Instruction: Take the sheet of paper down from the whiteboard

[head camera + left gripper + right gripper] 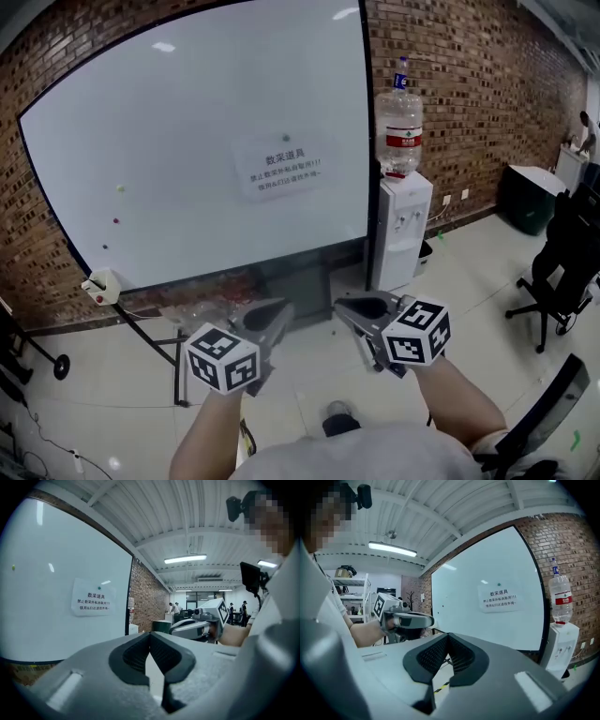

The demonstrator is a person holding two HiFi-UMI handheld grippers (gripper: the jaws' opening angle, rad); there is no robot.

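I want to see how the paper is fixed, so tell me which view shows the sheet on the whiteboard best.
The left gripper view: the sheet of paper is largest there, print sharp, a green dot at its top edge. The right gripper view shows it smaller; the head view shows it pale and washed out.

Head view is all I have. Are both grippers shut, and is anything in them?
Observer: In its own view the left gripper has its jaws together with nothing between them.
Operator: Right one?
Observer: The right gripper is the same, with its jaws together and empty.
Operator: I can't make out what pins the paper up.
Observer: A small green magnet sits at the top middle of the sheet of paper on the whiteboard. It is plain in both gripper views.
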